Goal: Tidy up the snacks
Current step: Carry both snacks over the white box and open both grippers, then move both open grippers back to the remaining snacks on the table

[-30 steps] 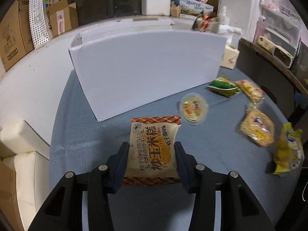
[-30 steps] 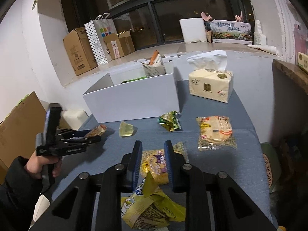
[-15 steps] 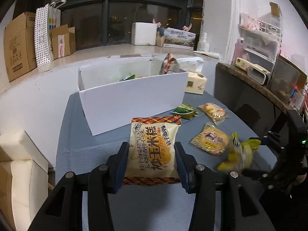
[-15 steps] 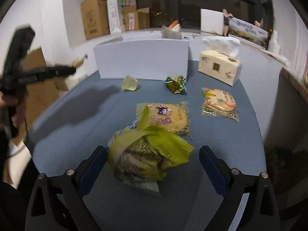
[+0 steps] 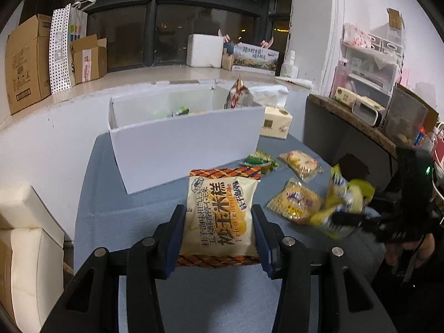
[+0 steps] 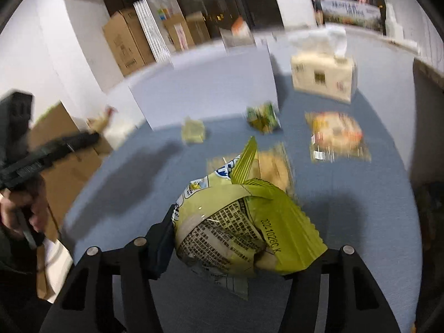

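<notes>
Between the blue pads of the left claw (image 5: 219, 236): a cream-and-yellow fried corn cake packet with orange plaid end seals (image 5: 220, 216), pinched flat by its two long sides. Long axis running straight out along the fingers, far seal aimed at the open white cardboard box (image 5: 188, 144) at the back of the blue-grey table (image 5: 116, 211). Printed face up, packet held level above the table, not touching it. Claw closed to about the packet's width, pads tight on both edges.

Over on the right claw (image 6: 236, 238): a crumpled yellow-green foil snack bag (image 6: 241, 222), squeezed around its middle. Near end with the small print bulging toward the camera, crimped seal flaring off to the right, one pointed corner sticking up and away toward the box. Left pad visible against the bag, right pad hidden behind the foil, so set fairly wide but clamped on the bag. Bag up off the table too, near its right edge in the left wrist view.

Lying loose on the table: a flat clear-wrapped golden cracker pack (image 5: 295, 201) just beyond the yellow-green bag, another clear pack of pale biscuits (image 5: 301, 162) farther back, a small green wrapper (image 5: 259, 161) near the box's front corner, and a small pale jelly cup (image 6: 193, 132) in front of the box. Beige tissue pack (image 5: 276, 122) beside the box's right end. Couple of snack bags already poking out of the box. Right wrist view pretty blurry.
</notes>
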A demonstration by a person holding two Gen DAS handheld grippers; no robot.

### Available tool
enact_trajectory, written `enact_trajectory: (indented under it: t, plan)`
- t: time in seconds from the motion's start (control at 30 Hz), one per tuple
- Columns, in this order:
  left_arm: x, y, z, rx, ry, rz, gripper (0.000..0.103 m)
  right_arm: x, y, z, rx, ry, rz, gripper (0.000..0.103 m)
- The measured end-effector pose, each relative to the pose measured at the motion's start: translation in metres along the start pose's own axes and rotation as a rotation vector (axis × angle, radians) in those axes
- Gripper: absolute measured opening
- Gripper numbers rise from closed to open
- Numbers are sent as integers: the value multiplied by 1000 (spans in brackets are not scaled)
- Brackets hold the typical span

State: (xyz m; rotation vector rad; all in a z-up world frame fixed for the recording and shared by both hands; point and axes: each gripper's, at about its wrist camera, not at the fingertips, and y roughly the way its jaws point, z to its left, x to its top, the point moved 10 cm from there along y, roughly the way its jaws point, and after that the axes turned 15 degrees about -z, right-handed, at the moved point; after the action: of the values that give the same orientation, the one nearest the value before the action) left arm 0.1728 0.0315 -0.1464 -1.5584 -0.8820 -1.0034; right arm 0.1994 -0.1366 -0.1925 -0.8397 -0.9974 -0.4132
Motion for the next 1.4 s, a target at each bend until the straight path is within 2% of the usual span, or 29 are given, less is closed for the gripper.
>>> enact_trajectory:
  t: [0.2, 0.37, 0.57, 0.67, 0.77, 0.83, 0.87, 0.9, 0.93, 0.97, 1.0, 1.17, 1.4]
  plan:
    - [47, 3, 15, 17, -31, -81, 51, 83, 8, 30, 45, -35, -117, 62]
    - [100, 20, 34, 49, -28, -134, 51, 149, 36, 60, 59, -126, -176, 62]
    - [145, 68, 74, 119, -33, -126, 51, 214, 89, 70, 31, -173, -186, 62]
    - [151, 93, 89, 144, -34, -101, 51, 232, 113, 65, -15, -214, -180, 62]
    - [148, 118, 106, 183, -46, -68, 52, 247, 142, 51, -60, -201, -150, 62]
    - [142, 128, 116, 214, -56, -44, 58, 251, 155, 44, -70, -194, -139, 63]
    - [139, 133, 120, 225, -60, -34, 67, 252, 163, 41, -67, -185, -127, 64]
    - [132, 140, 125, 238, -69, -6, 93, 251, 171, 36, -78, -173, -115, 71]
    - [127, 143, 128, 246, -82, 5, 103, 249, 176, 32, -92, -165, -106, 79]
    - [123, 144, 131, 248, -95, 6, 103, 247, 181, 29, -103, -156, -97, 95]
    - [117, 147, 135, 256, -106, 20, 103, 247, 183, 27, -106, -153, -107, 100]
    - [96, 151, 142, 269, -132, 73, 103, 240, 184, 23, -113, -157, -114, 103]
    - [92, 139, 134, 249, -134, 68, 103, 244, 171, 27, -108, -160, -142, 103]
